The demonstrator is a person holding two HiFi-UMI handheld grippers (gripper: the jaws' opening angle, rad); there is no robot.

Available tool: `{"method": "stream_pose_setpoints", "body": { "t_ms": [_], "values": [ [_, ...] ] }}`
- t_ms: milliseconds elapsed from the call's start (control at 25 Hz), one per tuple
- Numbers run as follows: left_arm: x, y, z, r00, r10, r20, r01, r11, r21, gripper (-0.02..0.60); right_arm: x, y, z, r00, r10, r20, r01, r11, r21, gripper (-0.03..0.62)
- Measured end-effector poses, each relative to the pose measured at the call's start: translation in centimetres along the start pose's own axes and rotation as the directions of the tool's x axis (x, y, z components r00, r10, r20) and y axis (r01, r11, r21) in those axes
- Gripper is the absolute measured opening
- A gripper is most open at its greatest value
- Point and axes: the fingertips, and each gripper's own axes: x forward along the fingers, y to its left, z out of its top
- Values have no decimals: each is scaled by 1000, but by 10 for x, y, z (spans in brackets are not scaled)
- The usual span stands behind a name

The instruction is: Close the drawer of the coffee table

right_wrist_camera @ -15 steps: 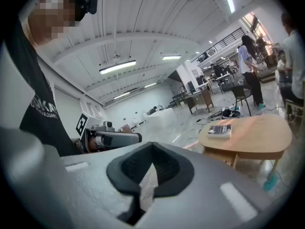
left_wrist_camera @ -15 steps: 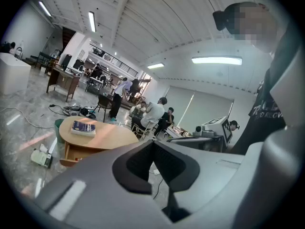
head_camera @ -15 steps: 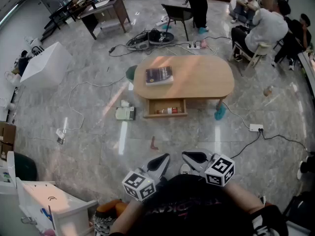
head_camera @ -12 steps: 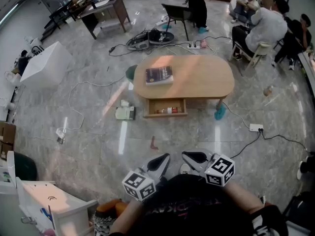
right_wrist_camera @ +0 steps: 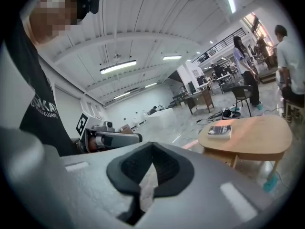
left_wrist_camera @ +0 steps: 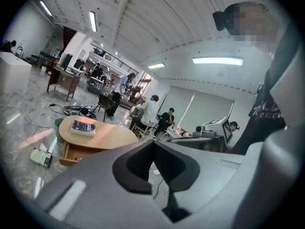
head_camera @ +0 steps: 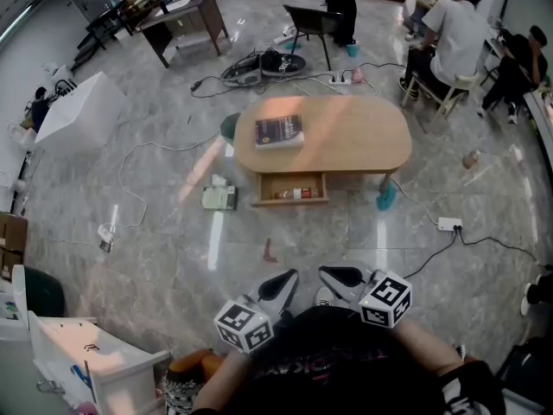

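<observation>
- Left gripper (head_camera: 289,277): hovering just in front of the person's dark shirt, well short of the coffee table. Its jaws are pressing together with nothing between them.
- Right gripper (head_camera: 327,273): hanging just beside the left one, tips angling toward each other. Its jaws are likewise meeting, and it is carrying nothing.
- Marker cubes: one is riding on each gripper, nearest the body.
- White cabinet (head_camera: 86,353): standing at the person's near left.
- Small brownish object (head_camera: 270,252): lying on the marble floor between the grippers and the table; too small to identify.
- White power strip (head_camera: 449,225): lying on the floor to the right, a dark cable trailing from it.
- Pale box (head_camera: 220,199): sitting on the floor just left of the drawer.
- Drawer (head_camera: 291,202): standing pulled out from the near side of the table, left of centre, and showing small reddish items (head_camera: 294,194) inside.
- Teal object (head_camera: 386,197): lying against the table's near right leg.
- Coffee table (head_camera: 354,137): an oval wooden top, standing in the middle of the floor, well apart from both grippers.
- Book (head_camera: 279,131): a dark cover, lying flat on the table's left part, above the drawer.
- Black chair (head_camera: 311,24): standing beyond the table, cables and dark gear gathering on the floor beside it.
- Wooden desk (head_camera: 186,24): standing at far left.
- People (head_camera: 454,33): sitting on chairs at far right, another standing near the black chair.
</observation>
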Motion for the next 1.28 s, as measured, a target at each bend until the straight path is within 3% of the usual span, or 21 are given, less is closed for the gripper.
{"method": "stream_pose_setpoints", "body": {
  "t_ms": [360, 640, 1080, 1280],
  "values": [
    [7, -6, 5, 1000, -21, 3, 21, 999, 26, 6, -6, -7, 10, 999, -3, 41, 4, 1000, -13, 2],
    [8, -2, 11, 999, 26, 35, -28, 998, 49, 8, -24, -18, 28, 988, -32, 149, 33, 999, -6, 2],
    [9, 3, 21, 998, 60, 37, -61, 998, 25, 6, -28, -35, 28, 989, -37, 142, 33, 999, 33, 0],
    [3, 20, 22, 997, 70, 31, -72, 995, 67, 5, -14, -36, 42, 975, -14, 220, 1, 998, 55, 0]
  ]
}}
